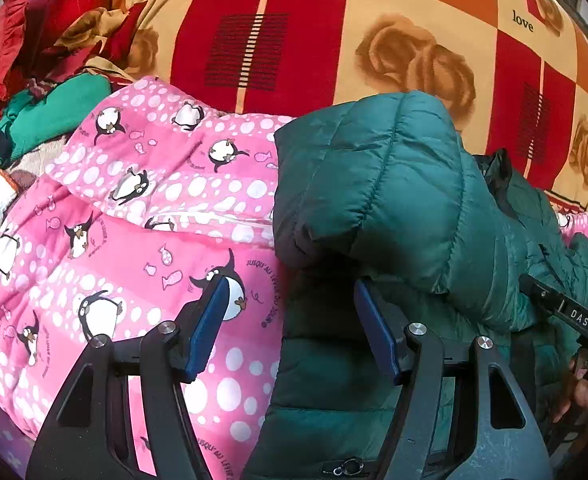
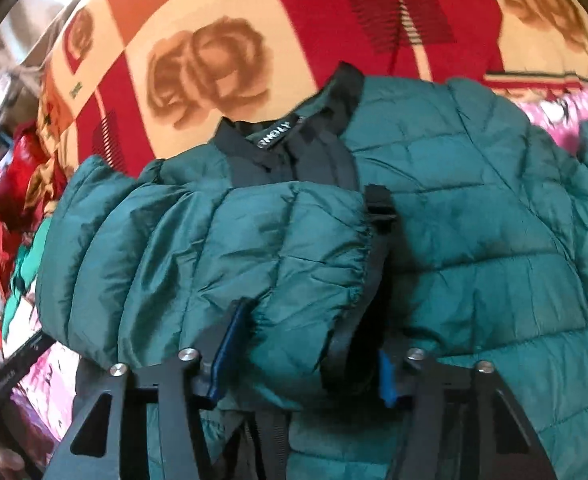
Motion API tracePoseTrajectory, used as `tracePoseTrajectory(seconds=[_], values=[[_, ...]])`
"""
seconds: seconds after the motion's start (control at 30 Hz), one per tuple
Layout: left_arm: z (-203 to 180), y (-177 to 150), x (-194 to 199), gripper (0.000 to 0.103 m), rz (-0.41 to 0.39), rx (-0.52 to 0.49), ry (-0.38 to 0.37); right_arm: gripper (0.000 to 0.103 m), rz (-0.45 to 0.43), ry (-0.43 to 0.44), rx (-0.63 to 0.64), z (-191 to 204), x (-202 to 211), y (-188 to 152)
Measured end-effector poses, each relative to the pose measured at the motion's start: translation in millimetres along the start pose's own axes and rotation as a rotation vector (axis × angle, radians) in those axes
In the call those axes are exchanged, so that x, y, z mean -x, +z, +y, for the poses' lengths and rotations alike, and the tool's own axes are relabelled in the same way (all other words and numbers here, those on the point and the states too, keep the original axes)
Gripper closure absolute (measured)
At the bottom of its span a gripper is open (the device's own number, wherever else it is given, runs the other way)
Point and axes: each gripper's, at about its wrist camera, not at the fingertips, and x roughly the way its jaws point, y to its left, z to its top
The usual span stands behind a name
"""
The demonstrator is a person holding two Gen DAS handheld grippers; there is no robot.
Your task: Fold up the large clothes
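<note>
The dark green quilted puffer jacket (image 2: 474, 216) lies on a pink penguin-print quilt (image 1: 105, 264), which covers a bed with a red and cream checked blanket (image 1: 374, 20). One sleeve (image 2: 197, 240) is folded across the chest of the jacket, and its elastic cuff (image 2: 358, 256) points toward the right gripper (image 2: 302, 354).

The main risk, in my judgement, is that the slippery, puffy sleeve springs back when it is released, because the filling is full of air and nothing presses it flat. A thin grip on the cuff edge only could also slip off. The loose black strap (image 2: 378, 216) beside the cuff may get caught in the jaws.

The jaws of the right gripper stand about half open with the cuff end of the sleeve between the blue pads (image 2: 225, 336). The left pad touches the fabric, but I cannot tell if both pads press on it.

The left gripper (image 1: 289, 320) is open and holds nothing. It hangs over the left edge of the jacket, where the green fabric meets the pink quilt.
</note>
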Motion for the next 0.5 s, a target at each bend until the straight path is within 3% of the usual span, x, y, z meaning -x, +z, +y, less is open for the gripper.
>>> tracePoseTrajectory(seconds=[0.13,0.3,0.5], values=[[1.0,-0.4,2.7,0.038,-0.002,0.002,0.001,0.076,-0.042,-0.017,0.062,6.2,8.2,-0.7],[12.9,2.2,7.0,0.038,-0.012,0.032,0.007,0.081,-0.139,-0.083,0.147,11.1,35.9,7.0],[19.8,4.1,5.4,0.038,-0.007,0.043,0.024,0.082,-0.273,-0.167,0.136,-5.7,77.6,26.8]])
